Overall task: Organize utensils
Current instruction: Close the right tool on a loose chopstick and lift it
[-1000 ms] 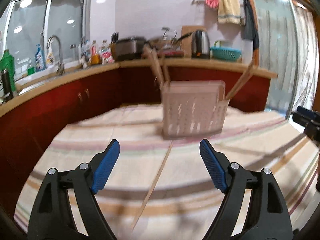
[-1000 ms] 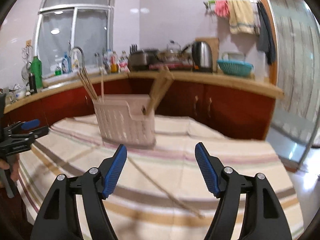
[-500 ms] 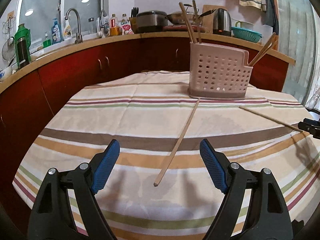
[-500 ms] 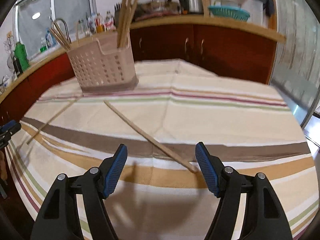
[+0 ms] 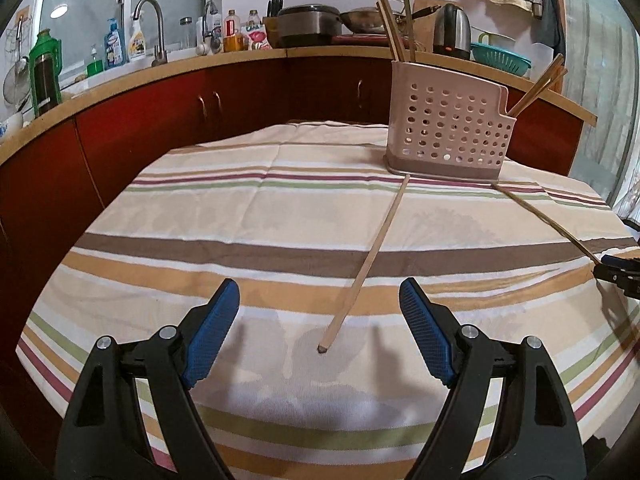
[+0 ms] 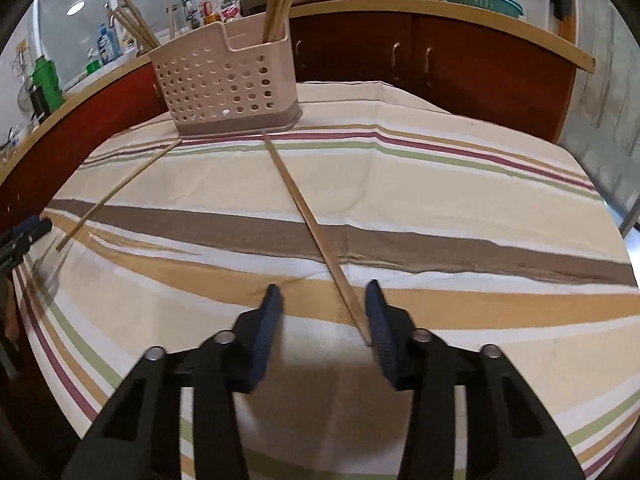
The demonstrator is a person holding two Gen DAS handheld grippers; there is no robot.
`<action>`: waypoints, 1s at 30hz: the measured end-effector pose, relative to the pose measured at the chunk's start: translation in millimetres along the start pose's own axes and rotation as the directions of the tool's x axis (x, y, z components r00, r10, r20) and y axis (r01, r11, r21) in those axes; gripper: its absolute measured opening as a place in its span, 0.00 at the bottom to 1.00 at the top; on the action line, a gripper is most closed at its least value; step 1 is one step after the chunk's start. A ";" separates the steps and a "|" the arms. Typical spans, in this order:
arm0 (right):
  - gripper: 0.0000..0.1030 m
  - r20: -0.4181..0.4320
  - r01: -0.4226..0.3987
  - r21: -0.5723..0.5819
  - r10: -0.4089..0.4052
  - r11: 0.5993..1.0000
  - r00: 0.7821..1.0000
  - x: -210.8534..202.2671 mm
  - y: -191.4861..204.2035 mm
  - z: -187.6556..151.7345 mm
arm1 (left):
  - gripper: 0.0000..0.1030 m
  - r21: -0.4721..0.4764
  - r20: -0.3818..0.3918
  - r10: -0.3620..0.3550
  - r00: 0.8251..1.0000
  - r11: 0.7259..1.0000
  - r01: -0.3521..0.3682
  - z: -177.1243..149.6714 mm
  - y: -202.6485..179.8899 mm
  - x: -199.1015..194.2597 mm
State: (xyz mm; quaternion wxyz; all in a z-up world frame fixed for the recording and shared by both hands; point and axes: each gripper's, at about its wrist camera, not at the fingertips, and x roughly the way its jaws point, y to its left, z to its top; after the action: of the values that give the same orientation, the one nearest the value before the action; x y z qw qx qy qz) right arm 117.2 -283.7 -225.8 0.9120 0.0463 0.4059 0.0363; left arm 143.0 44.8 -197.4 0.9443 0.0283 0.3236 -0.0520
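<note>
Two wooden chopsticks lie loose on the striped tablecloth. One chopstick point(image 5: 368, 260) points at my open left gripper point(image 5: 320, 332), its near tip just ahead of the fingers. The other chopstick point(image 6: 308, 220) runs from the holder to my right gripper point(image 6: 322, 312), whose jaws are partly closed around its near end; the right pad point(image 6: 378, 320) touches it, the left pad stands apart. A pink perforated utensil holder point(image 5: 444, 136) stands at the far side with several chopsticks upright in it; it also shows in the right wrist view point(image 6: 228, 80).
The table point(image 5: 240, 200) is covered by a striped cloth; its edges drop off left and right. A red cabinet counter point(image 5: 180, 92) with sink, bottles, pots and kettle curves behind. The right gripper shows at the left wrist view's right edge point(image 5: 620, 276).
Both grippers have dropped lower and closer to the table, each toward a chopstick's near end. The right gripper's jaws have narrowed around its chopstick. The left gripper stays wide open.
</note>
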 end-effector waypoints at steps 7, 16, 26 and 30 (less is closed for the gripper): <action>0.09 0.028 0.004 -0.021 -0.003 1.000 1.000 -6.5 11.9 -10.3 | 0.65 -0.016 -0.056 -0.037 0.998 0.999 0.036 -10.5 5.0 9.1; 0.07 0.054 -0.009 -0.031 0.011 0.999 0.998 -11.6 26.3 -19.5 | 0.40 0.024 -0.109 -0.068 0.992 0.997 0.071 -17.8 -1.1 23.6; 0.07 0.125 -0.008 -0.021 0.011 1.000 0.992 -28.4 34.6 -23.4 | 0.06 0.089 -0.074 -0.064 0.995 0.994 0.071 -20.5 -11.6 16.2; 0.07 0.183 -0.002 -0.020 0.005 1.000 0.983 -48.1 36.3 -17.9 | 0.06 0.080 -0.015 -0.059 0.998 0.995 0.060 -13.9 -9.3 -2.2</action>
State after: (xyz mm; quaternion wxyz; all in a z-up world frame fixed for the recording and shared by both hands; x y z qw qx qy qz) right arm 70.7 -251.7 -198.2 0.9459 0.0413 0.3197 0.0375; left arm 131.7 36.9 -207.2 0.9383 0.0570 0.3280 -0.0930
